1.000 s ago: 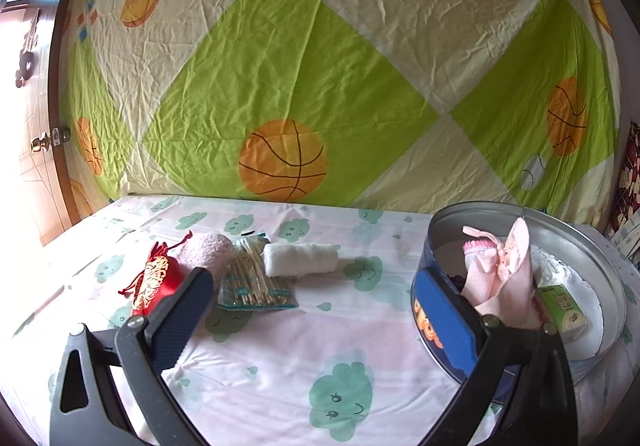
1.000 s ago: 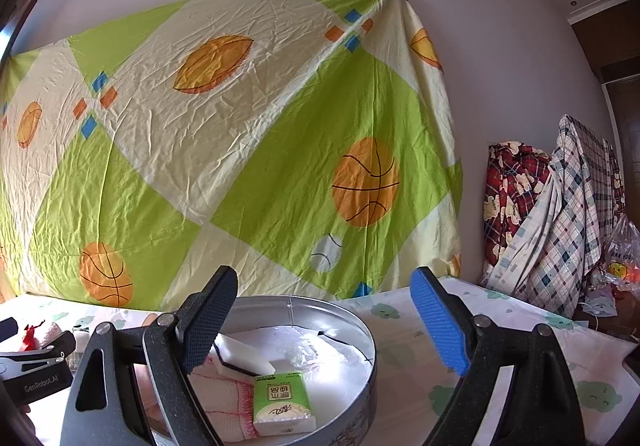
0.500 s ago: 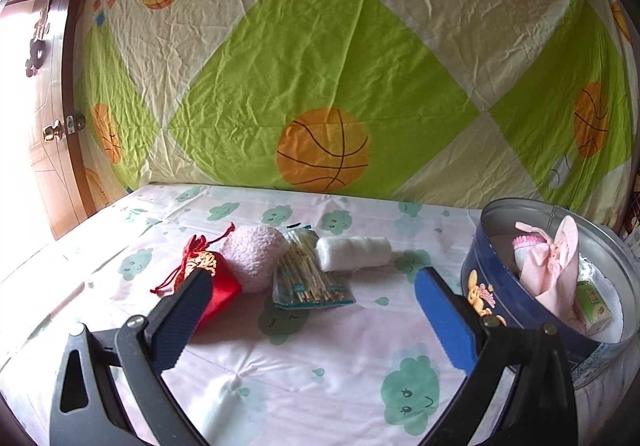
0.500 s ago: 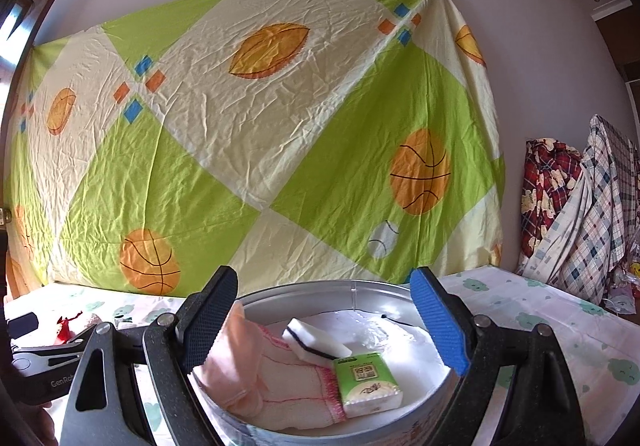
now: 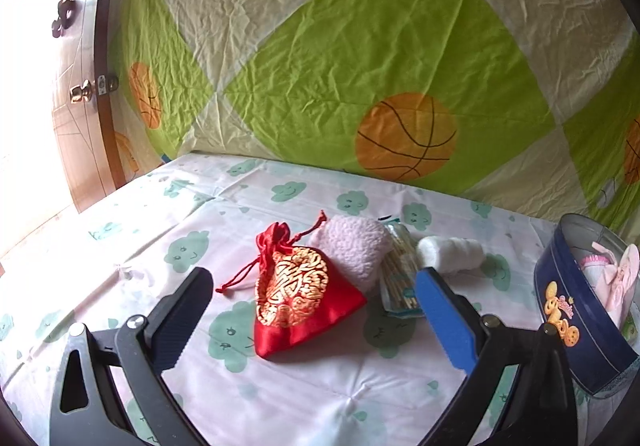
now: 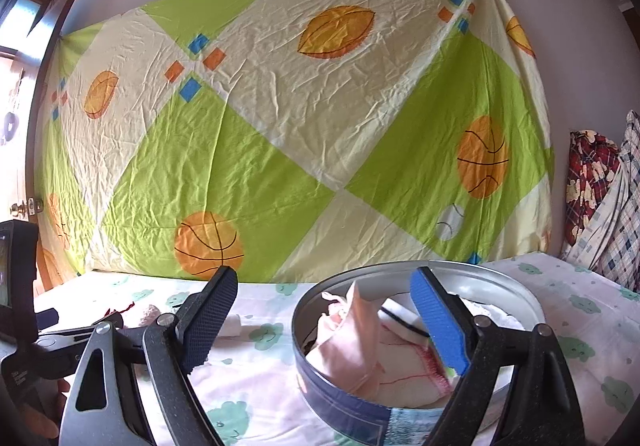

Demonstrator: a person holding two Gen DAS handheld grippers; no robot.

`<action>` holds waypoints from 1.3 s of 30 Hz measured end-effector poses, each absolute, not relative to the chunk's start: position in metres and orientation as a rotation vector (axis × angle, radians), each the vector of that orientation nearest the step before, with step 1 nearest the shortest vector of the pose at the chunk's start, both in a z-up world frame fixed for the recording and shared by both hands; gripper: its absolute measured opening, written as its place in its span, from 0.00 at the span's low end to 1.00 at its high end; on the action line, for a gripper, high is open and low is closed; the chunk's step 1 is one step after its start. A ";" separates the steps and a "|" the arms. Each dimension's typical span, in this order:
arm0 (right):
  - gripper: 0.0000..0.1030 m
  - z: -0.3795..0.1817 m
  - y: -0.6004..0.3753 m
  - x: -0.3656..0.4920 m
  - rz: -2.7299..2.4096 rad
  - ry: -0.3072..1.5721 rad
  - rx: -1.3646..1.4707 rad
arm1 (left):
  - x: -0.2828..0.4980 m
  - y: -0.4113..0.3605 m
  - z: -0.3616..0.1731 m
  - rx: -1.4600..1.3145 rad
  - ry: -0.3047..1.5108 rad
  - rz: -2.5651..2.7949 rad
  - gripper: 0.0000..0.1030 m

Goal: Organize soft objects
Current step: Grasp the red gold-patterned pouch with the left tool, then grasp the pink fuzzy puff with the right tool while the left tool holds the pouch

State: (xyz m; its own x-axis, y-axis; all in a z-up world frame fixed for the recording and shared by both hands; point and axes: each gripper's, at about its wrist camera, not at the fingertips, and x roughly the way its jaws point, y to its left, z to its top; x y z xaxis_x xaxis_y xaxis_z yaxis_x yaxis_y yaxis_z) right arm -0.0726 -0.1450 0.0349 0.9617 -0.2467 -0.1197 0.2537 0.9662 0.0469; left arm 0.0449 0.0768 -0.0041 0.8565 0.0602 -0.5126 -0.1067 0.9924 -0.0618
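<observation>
Left tongs [image 5: 316,320] wide, empty, above red pouch [image 5: 302,296]; right tongs [image 6: 328,320] wide, empty.

No readable text for you here.
Gold emblem on the red pouch [image 5: 296,292] and cartoon logo on the blue tin [image 5: 576,322]: you can't read either.

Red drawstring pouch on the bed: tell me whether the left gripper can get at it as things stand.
Probably yes. The left gripper is open and empty, with the red drawstring pouch lying between and just beyond its fingertips. Nothing lies on the pouch; only the fluffy pink cloth touches its far side.
</observation>
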 end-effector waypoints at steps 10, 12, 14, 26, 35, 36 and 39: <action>0.87 0.028 -0.110 -0.051 -0.159 0.196 0.082 | 0.088 0.109 -0.027 -0.195 0.692 0.098 0.99; 0.87 0.026 -0.105 -0.047 -0.143 0.210 0.081 | 0.098 0.111 -0.032 -0.215 0.728 0.077 0.98; 0.87 0.025 -0.100 -0.044 -0.128 0.225 0.074 | 0.107 0.115 -0.041 -0.251 0.786 0.062 0.92; 0.87 0.018 -0.089 -0.023 -0.064 0.302 0.092 | 0.110 0.132 -0.049 -0.347 0.827 0.017 0.29; 0.87 0.015 -0.052 0.028 0.049 0.378 0.076 | 0.086 0.175 -0.016 -0.345 0.602 0.246 0.29; 0.87 0.013 -0.045 0.038 0.065 0.399 0.077 | 0.084 0.178 -0.013 -0.334 0.582 0.276 0.29; 0.87 0.005 -0.022 0.067 0.112 0.474 0.060 | 0.079 0.189 -0.009 -0.332 0.541 0.345 0.29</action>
